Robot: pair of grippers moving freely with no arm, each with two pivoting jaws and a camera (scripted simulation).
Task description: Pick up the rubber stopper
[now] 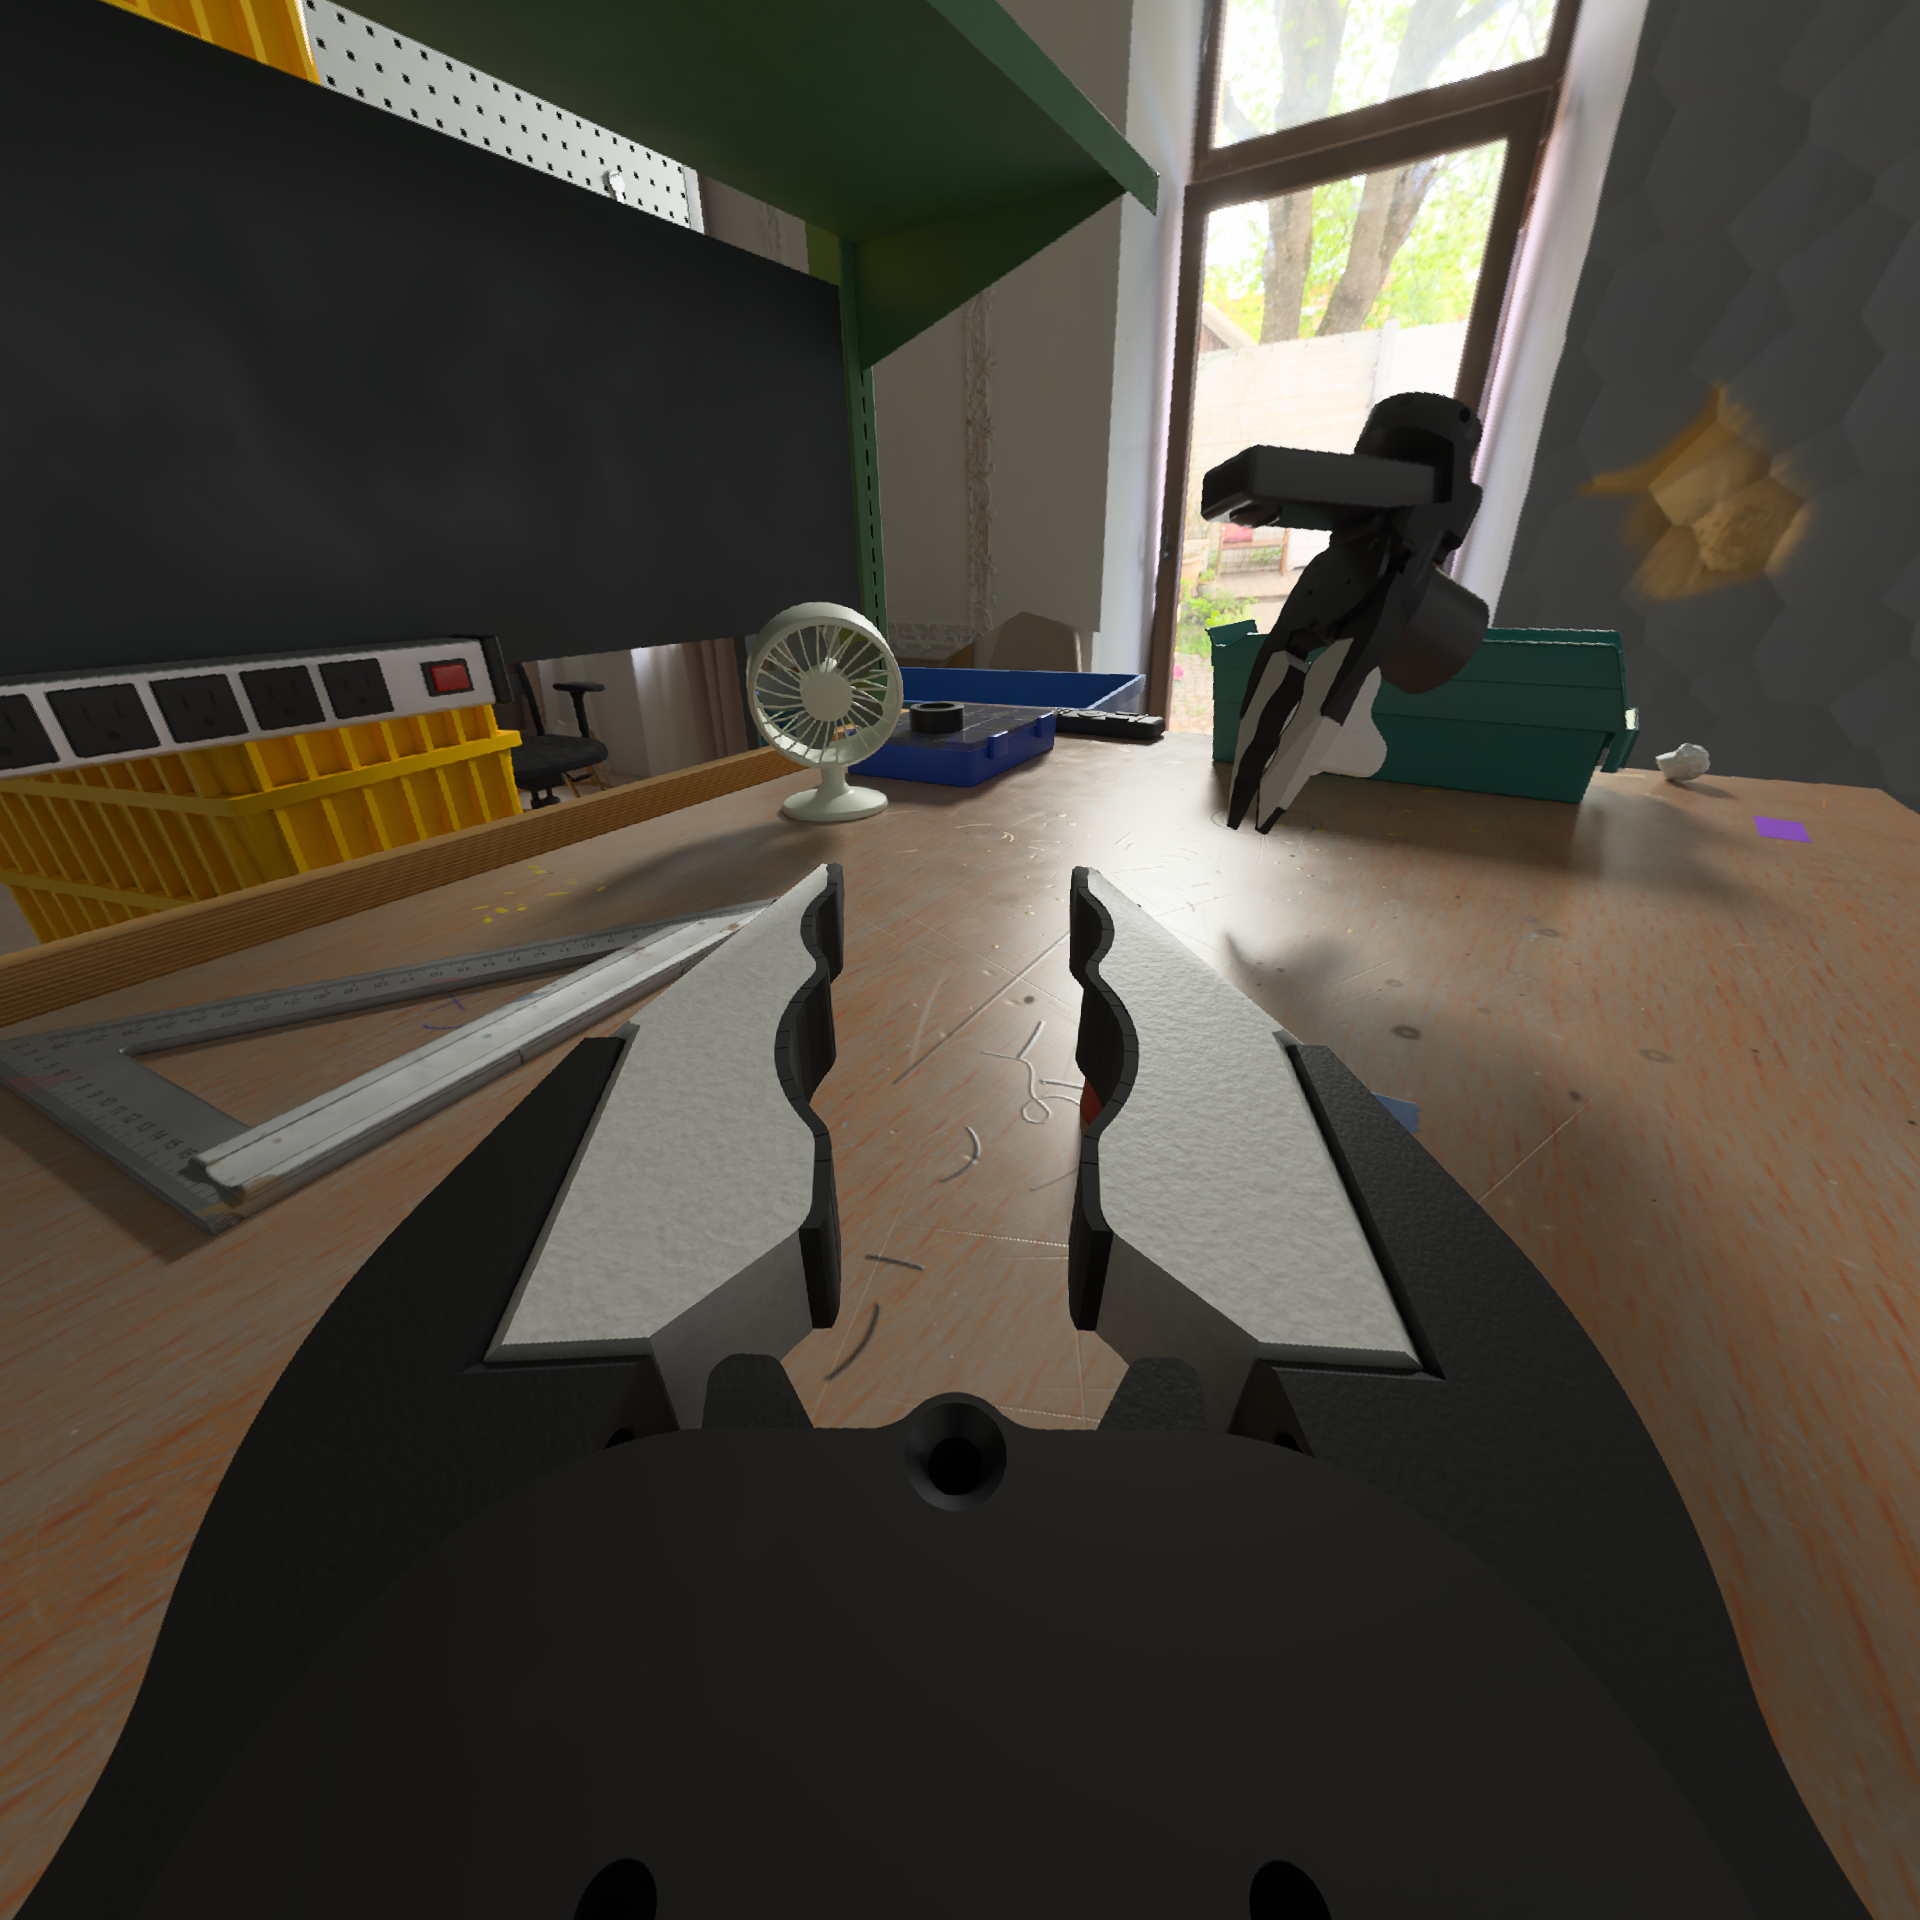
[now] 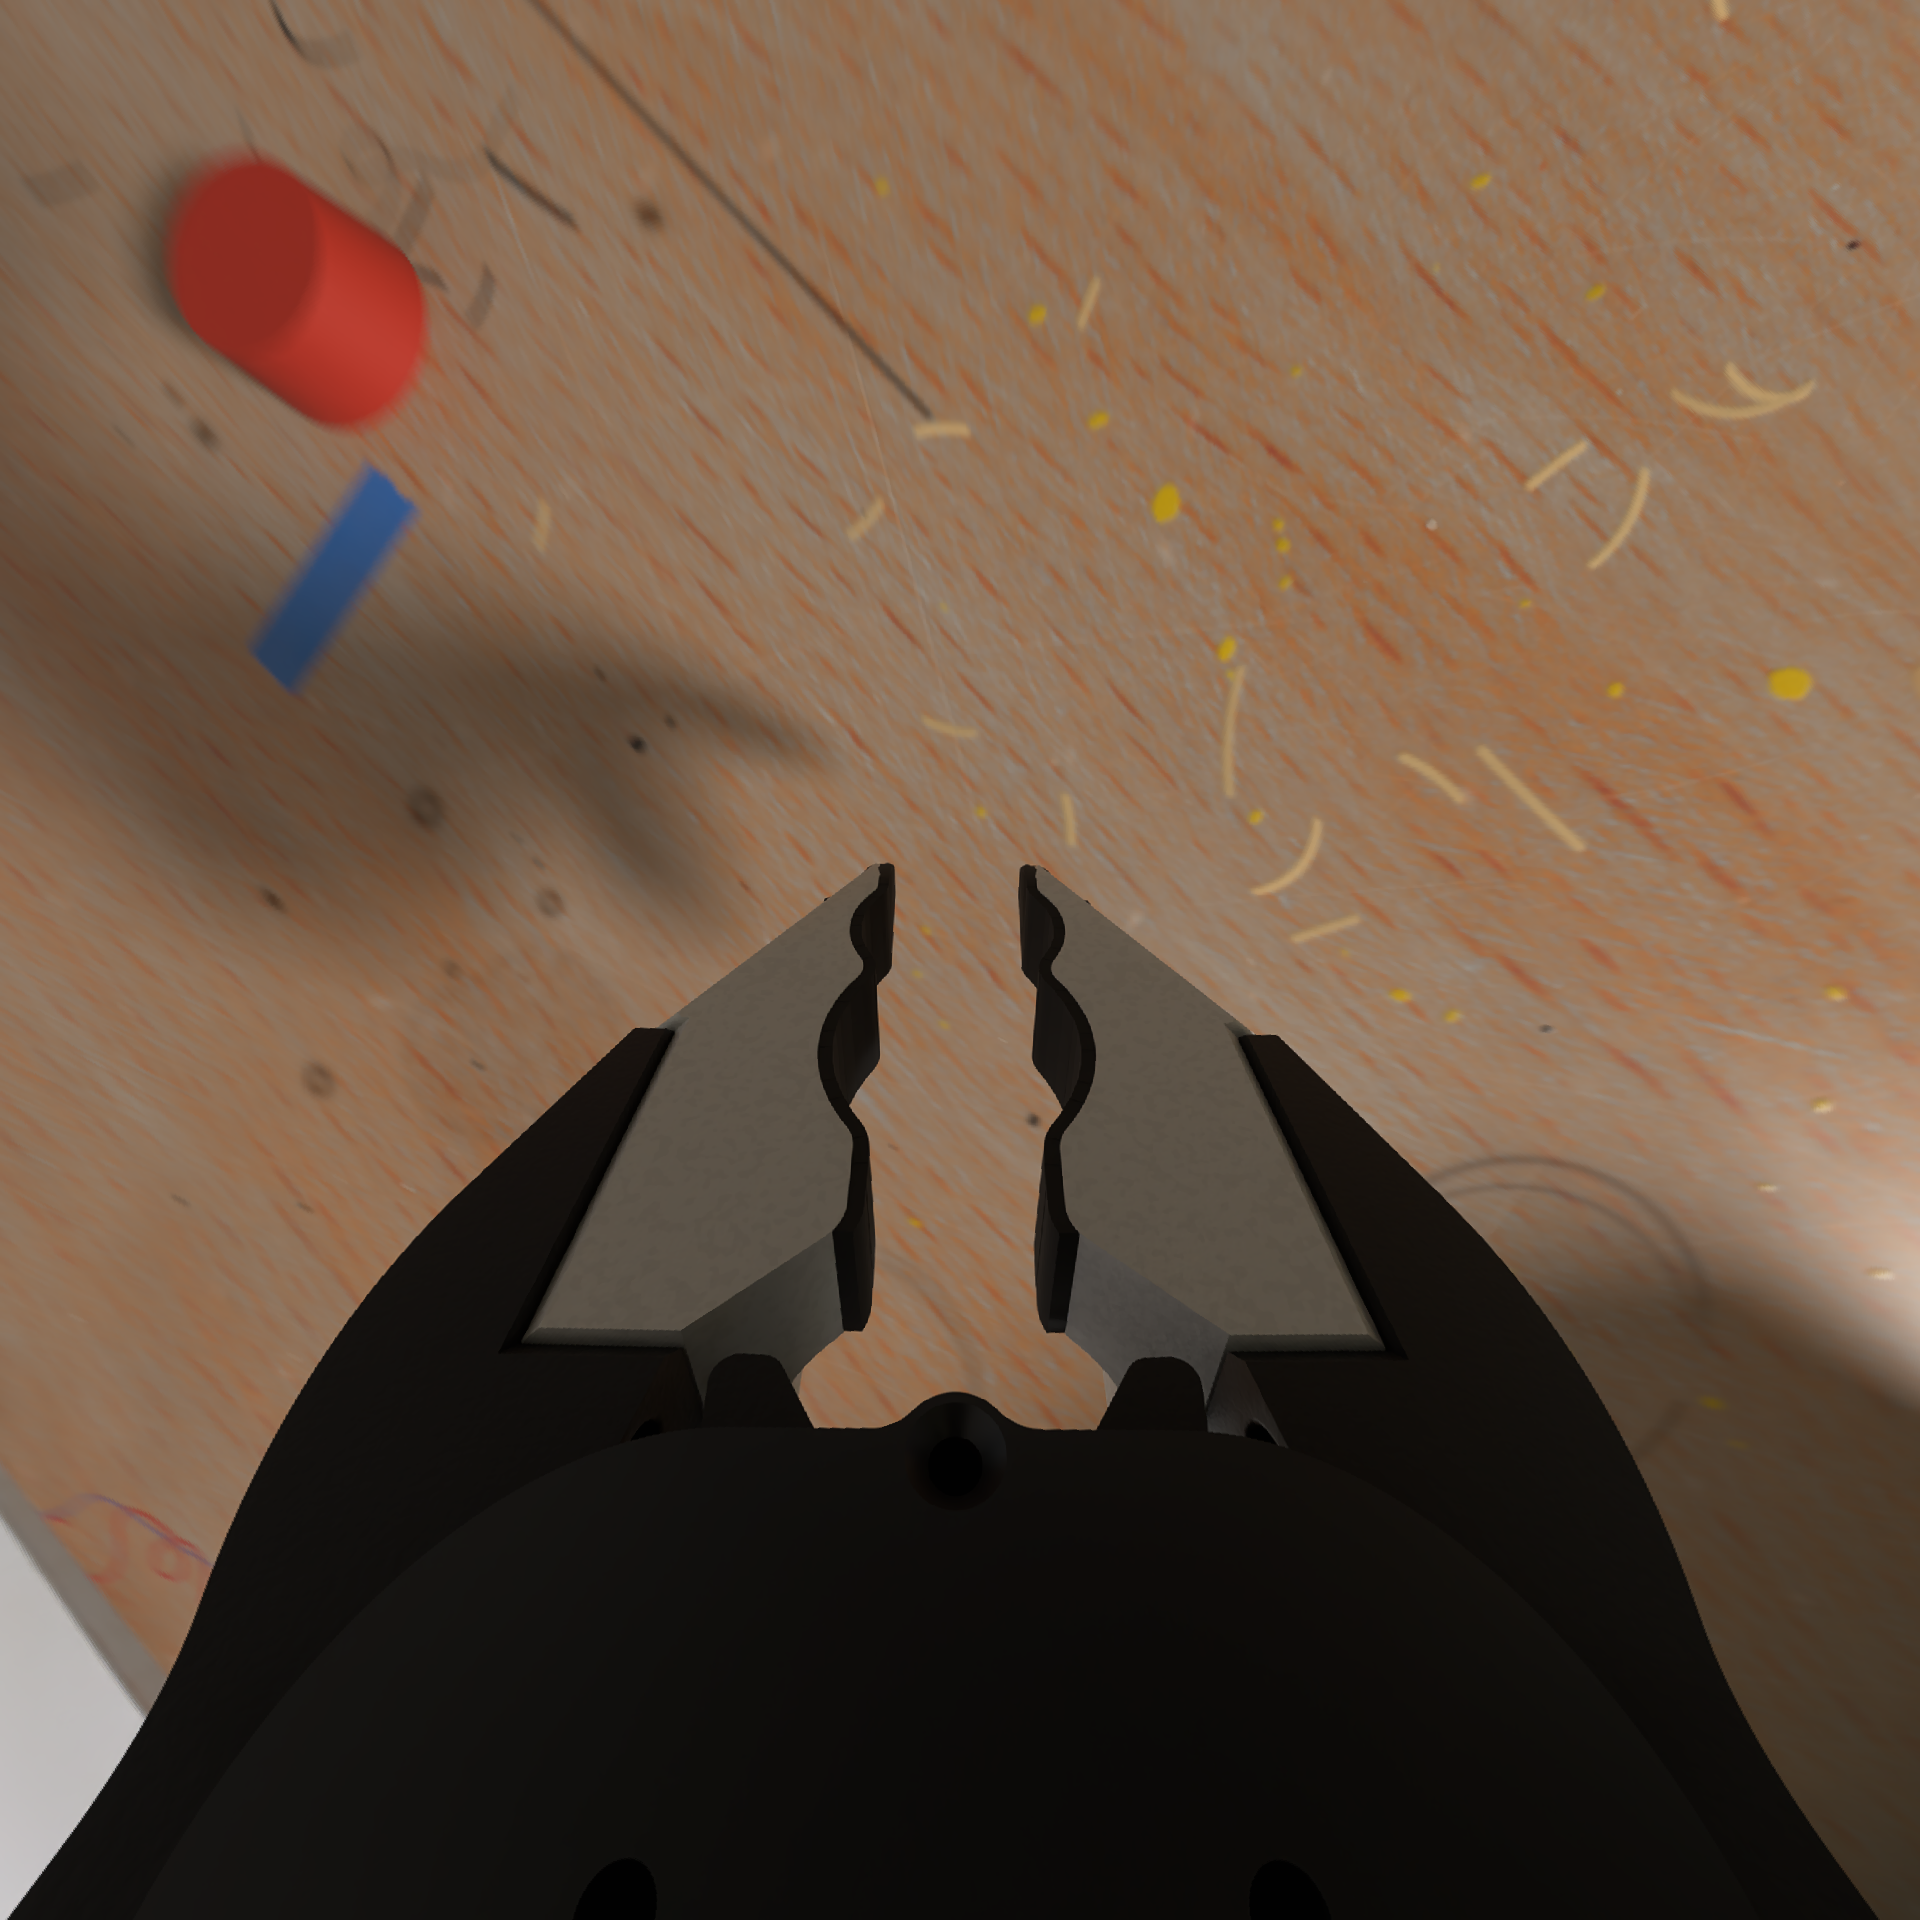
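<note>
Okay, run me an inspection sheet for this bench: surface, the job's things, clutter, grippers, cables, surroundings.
Surface: wooden benchtop, scratched, flecked with yellow paint and pale shavings.
Job's things: red rubber stopper lying on its side on the benchtop, ungripped; a blue tape strip lies near it.
Clutter: steel square, white desk fan, blue tray, green bin, yellow crate, crumpled paper.
Grippers: left gripper open and empty; right gripper open and empty, above bare wood, the stopper off to its left.
Cables: nothing seen; a power strip sits above the crate.
Surroundings: dark back panel, green shelf, window.
</note>
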